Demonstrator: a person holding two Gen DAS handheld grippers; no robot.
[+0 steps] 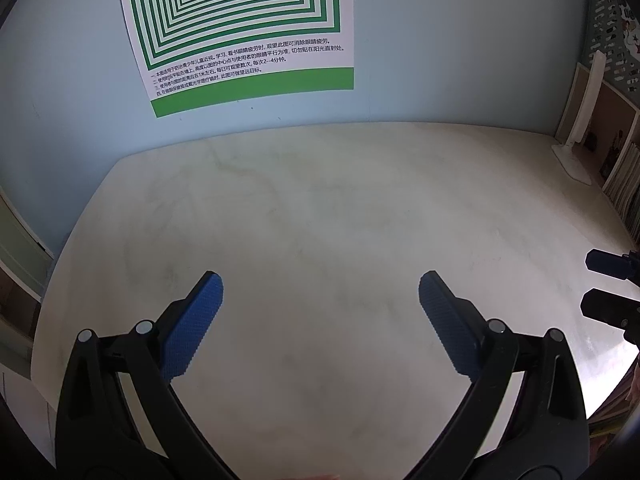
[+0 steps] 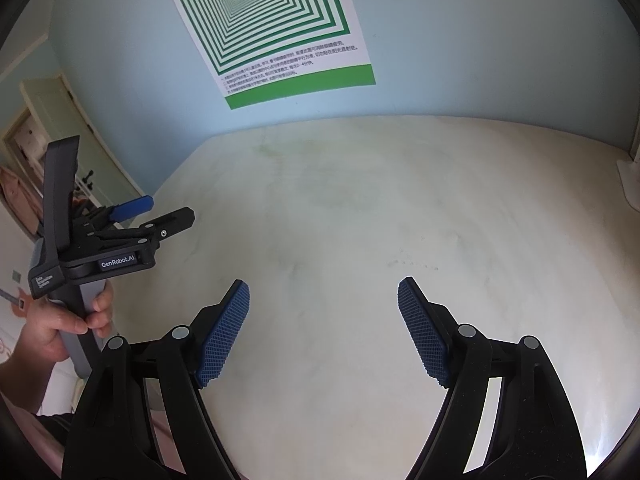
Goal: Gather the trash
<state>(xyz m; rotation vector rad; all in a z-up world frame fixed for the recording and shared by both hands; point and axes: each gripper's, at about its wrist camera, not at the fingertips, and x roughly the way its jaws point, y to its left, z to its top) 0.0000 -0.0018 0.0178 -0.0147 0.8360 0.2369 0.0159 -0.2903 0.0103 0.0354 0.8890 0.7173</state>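
Note:
No trash shows in either view. My left gripper is open and empty, held above the pale marbled table. It also shows from the side in the right wrist view, held in a hand at the table's left edge. My right gripper is open and empty above the same table. Its fingertips show at the right edge of the left wrist view.
A green-and-white poster hangs on the light blue wall behind the table. A white lamp base stands at the far right by a shelf with books. A doorway lies to the left.

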